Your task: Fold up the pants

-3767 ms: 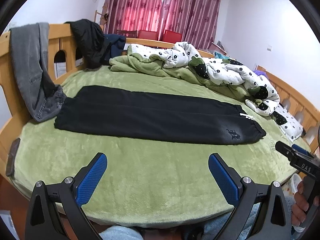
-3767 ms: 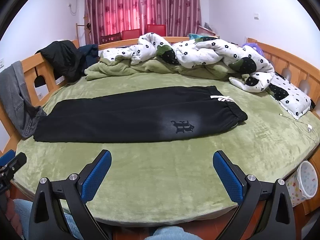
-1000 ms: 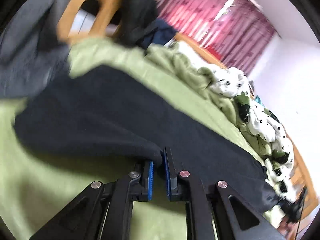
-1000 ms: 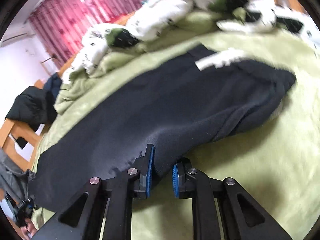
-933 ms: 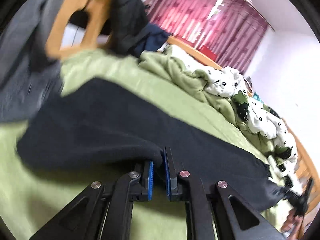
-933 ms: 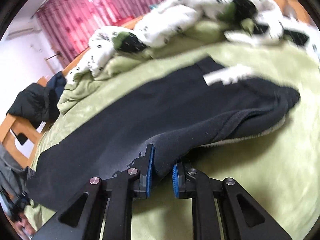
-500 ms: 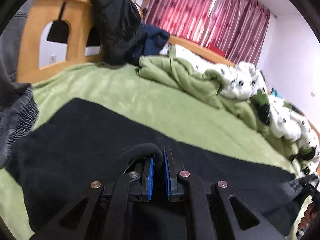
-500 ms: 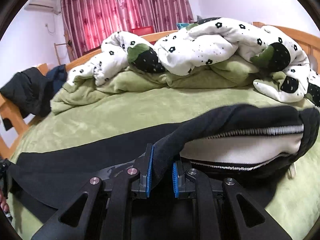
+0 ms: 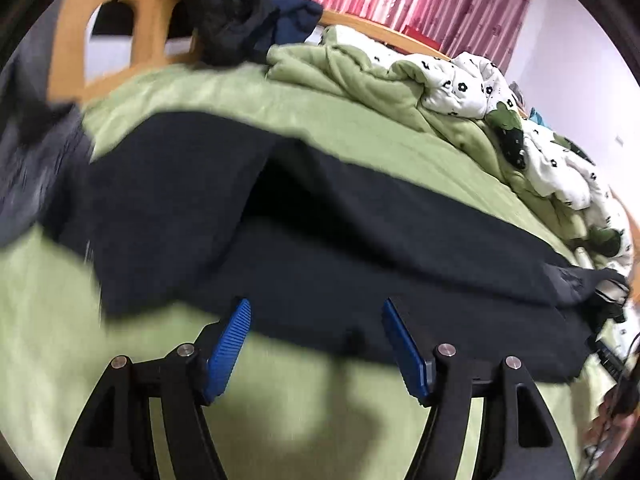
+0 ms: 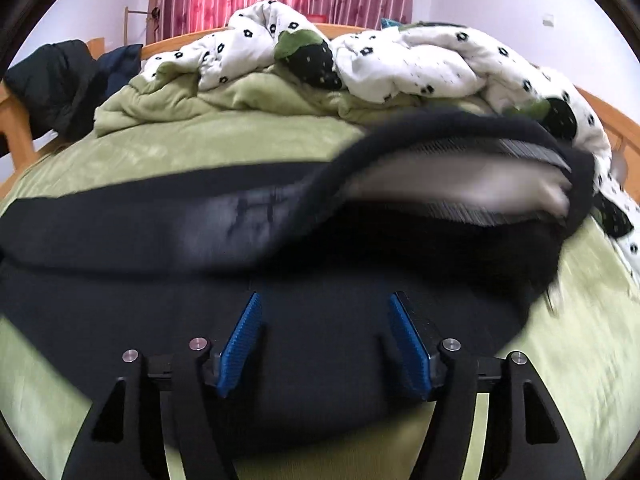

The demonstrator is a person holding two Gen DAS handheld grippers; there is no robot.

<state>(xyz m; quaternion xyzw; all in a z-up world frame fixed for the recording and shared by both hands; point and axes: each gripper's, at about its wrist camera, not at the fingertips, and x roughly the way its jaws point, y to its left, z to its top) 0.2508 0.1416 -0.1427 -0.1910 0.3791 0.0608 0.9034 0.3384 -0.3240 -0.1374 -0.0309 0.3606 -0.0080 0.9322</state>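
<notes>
The black pants (image 9: 320, 240) lie lengthwise across the green bed, with their near long edge turned over toward the far side. In the right wrist view the pants (image 10: 240, 240) show a pale logo and the waistband lining gapes open at the right. My left gripper (image 9: 316, 340) is open and empty just above the pants' near edge at the leg end. My right gripper (image 10: 326, 340) is open and empty over the pants near the waist end.
A green blanket (image 9: 360, 72) and a white flowered quilt (image 10: 400, 52) are heaped at the far side of the bed. Dark jackets (image 9: 240, 0) hang on the wooden bed frame (image 9: 72, 20). Grey jeans (image 9: 24, 160) hang at the left.
Both grippers were shut on the pants' near edge and carried it up and over toward the far side. Now both have opened and let the fabric go.
</notes>
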